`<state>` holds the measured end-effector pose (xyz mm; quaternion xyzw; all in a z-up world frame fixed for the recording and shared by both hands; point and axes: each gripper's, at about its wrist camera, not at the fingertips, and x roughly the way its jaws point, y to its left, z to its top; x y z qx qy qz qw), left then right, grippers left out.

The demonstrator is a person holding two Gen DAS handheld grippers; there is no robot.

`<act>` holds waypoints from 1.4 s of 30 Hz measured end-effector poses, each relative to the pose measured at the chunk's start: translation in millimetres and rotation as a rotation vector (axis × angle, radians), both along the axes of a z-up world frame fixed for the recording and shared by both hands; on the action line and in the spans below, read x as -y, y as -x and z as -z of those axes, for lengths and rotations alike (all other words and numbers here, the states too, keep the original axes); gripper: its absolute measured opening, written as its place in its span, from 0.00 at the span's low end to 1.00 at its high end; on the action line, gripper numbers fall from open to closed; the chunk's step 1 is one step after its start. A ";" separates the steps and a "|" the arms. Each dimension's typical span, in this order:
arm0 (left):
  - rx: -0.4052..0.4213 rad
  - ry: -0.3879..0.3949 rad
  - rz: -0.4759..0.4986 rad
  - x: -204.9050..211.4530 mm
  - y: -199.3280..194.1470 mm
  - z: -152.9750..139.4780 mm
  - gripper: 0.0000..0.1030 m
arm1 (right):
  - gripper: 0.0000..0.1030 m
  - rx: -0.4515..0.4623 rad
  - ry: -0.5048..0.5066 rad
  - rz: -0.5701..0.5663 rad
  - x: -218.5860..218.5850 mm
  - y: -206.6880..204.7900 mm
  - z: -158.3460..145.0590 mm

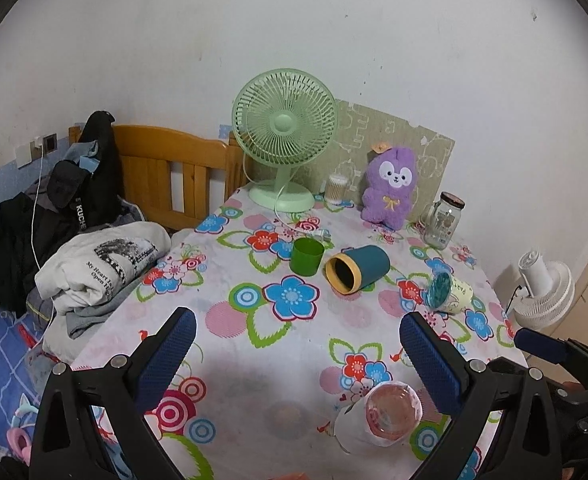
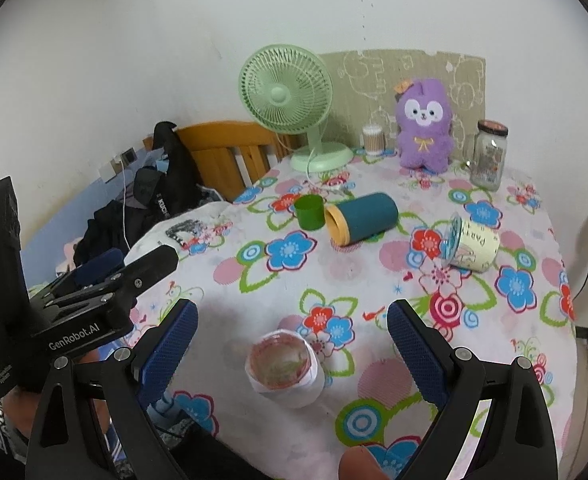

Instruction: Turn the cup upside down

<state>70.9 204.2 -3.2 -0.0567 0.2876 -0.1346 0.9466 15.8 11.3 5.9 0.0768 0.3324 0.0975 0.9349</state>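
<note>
Two grippers spread wide and empty, left gripper (image 1: 297, 354), right gripper (image 2: 292, 346), clear pink-tinted cup (image 2: 284, 368) stood upright between right fingers, white-wrapped, untouched, on floral tablecloth (image 2: 373, 280).

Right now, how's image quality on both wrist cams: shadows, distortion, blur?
Left wrist view: strong fisheye bend and black corners; a soft grey shadow falls on the tablecloth between the open jaws; the clear cup is slightly soft. Right wrist view: same distortion, even indoor light with no harsh glare; the teal cup is sharp, and the near edge blurs around a fingertip.
</note>
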 end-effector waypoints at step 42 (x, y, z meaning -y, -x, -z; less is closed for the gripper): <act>0.057 -0.014 0.030 3.7 0.8 -16.6 1.00 | 1.00 0.075 0.041 0.061 -2.2 5.9 -19.4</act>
